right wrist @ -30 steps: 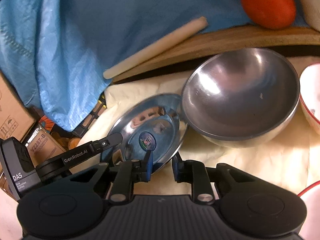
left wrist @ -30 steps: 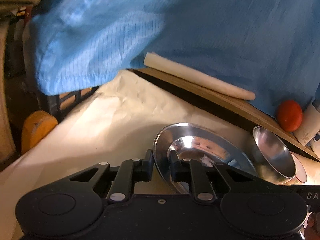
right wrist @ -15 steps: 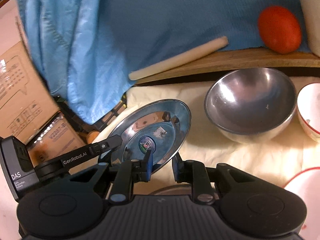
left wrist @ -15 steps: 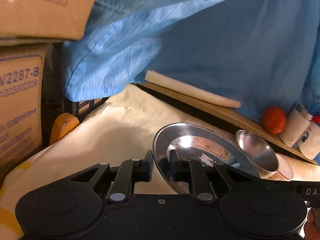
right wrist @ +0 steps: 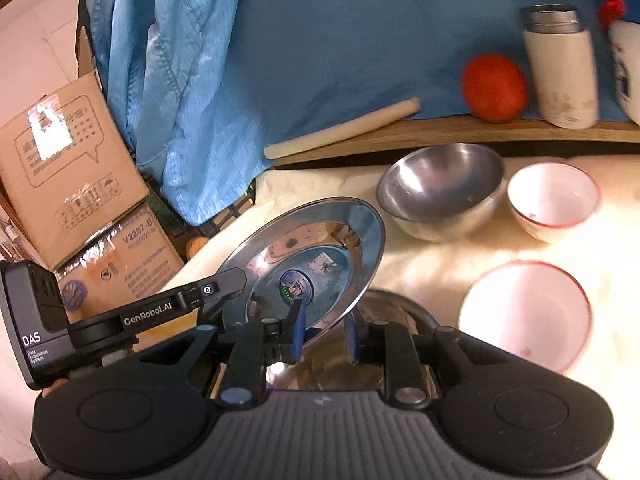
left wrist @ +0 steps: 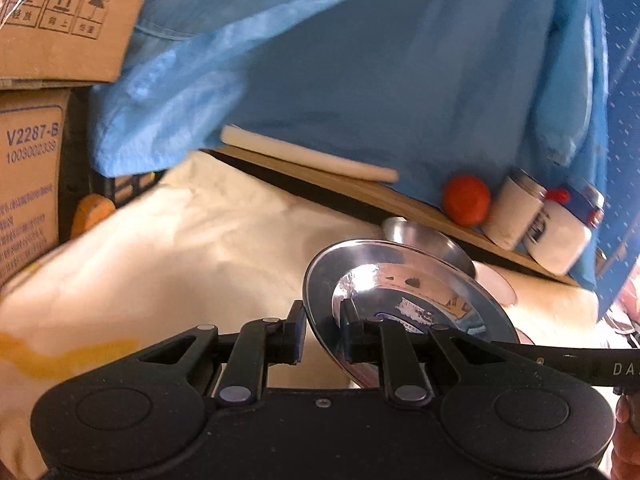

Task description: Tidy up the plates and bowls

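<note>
1. Steel plate point(right wrist: 316, 256) was up off the cloth point(right wrist: 432, 276), tilted, held by both grippers on opposite rim edges
2. Left gripper point(left wrist: 322, 326) jaws were pinching the plate's point(left wrist: 404, 292) left rim, one pad outside, one inside the dish
3. Right gripper point(right wrist: 322, 336) jaws were pinching the near rim the same way, blue pads point(right wrist: 298, 330) on either side of the edge
4. In the right wrist view the left gripper point(right wrist: 224, 284) reached in from the left onto the plate's far-left rim
5. A second steel dish point(right wrist: 400, 308) sat on the cloth right under the plate, mostly hidden by the right gripper body; couldn't tell plate or bowl
6. Steel bowl point(right wrist: 440, 196) was upright on the cloth behind-right of the plate, apart from it
7. Small white bowl point(right wrist: 554, 200) with red rim was just right of the steel bowl; couldn't tell if touching
8. Big white bowl point(right wrist: 524, 314) with red rim was nearer, right of the plate, apart
9. Wood board point(right wrist: 460, 134) ran along the back edge, carrying a pale rod point(right wrist: 344, 128), an orange ball point(right wrist: 494, 88) and a white flask point(right wrist: 560, 68)
10. Blue fabric point(right wrist: 280, 60) hung behind; boxes point(right wrist: 68, 168) stacked at left
</note>
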Motion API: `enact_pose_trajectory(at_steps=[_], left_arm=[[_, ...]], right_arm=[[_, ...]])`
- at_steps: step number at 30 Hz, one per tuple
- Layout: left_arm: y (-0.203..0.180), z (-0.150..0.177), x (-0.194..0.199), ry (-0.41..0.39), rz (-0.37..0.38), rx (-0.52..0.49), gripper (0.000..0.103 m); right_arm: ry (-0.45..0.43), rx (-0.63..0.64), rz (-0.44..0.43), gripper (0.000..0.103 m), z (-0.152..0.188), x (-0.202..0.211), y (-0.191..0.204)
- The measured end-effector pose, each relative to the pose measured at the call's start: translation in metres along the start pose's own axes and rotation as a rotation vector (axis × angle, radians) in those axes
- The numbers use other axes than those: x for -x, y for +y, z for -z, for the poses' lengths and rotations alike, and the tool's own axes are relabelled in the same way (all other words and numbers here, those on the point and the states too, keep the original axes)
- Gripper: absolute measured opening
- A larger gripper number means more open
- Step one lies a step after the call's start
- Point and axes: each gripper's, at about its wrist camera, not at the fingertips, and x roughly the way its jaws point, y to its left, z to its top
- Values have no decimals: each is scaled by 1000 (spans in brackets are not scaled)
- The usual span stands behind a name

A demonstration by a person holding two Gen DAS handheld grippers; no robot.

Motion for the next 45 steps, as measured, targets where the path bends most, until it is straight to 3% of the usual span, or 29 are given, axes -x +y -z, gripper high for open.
enact_pose_trajectory(at_steps=[15,22,33,45], left_arm=[[-19,35,11,72,22,-51,20],[-25,37,16,62,4,-94,21],[-47,45,18,51,-79,-254,25],[-50,49,16,61,-110,-291,25]], right_arm=[[34,-48,20,26,43,28,-17],[42,-53,13,27,47,30,-19],[70,-40,21,30,48,26,-18],[102,47,46,35,49,23,-6]])
